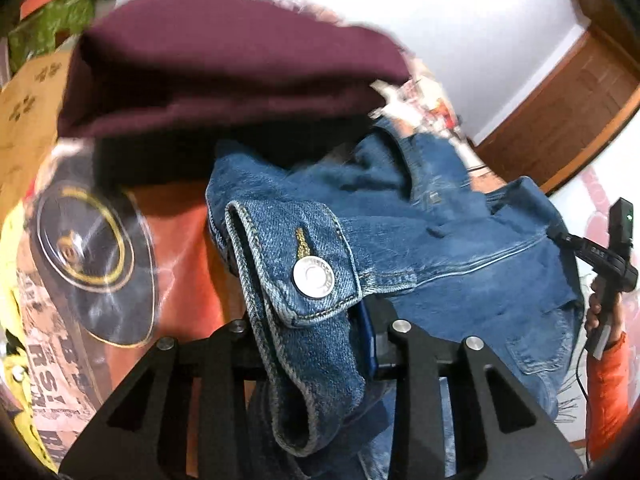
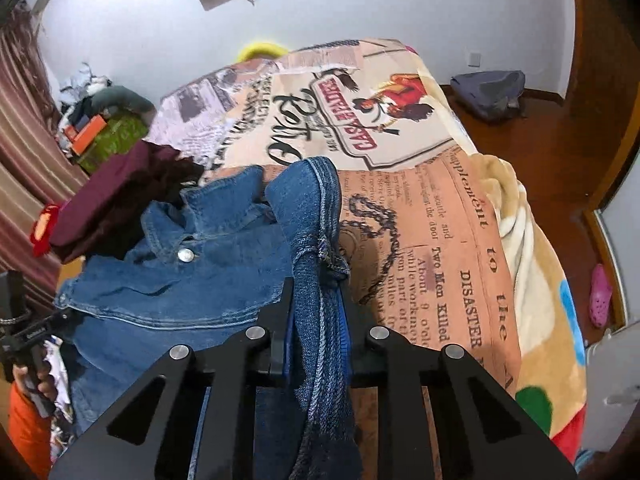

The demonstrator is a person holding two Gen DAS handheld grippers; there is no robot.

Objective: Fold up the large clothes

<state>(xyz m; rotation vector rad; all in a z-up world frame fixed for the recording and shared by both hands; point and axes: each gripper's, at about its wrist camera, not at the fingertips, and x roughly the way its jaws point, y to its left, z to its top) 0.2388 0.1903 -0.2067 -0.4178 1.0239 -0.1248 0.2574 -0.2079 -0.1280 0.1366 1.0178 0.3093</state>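
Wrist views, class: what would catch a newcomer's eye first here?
The denim jacket dominates the middle of both views, gripped by the left gripper at a buttoned cuff and by the right gripper at a bunched edge. Behind it lies a maroon garment, and the newspaper-print blanket spreads across the bed on the right.

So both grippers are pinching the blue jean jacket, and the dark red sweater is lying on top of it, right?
Almost. Both the left gripper and right gripper do pinch the jean jacket, but the dark red sweater lies beside it, behind the collar, not on top. The right wrist view shows this.
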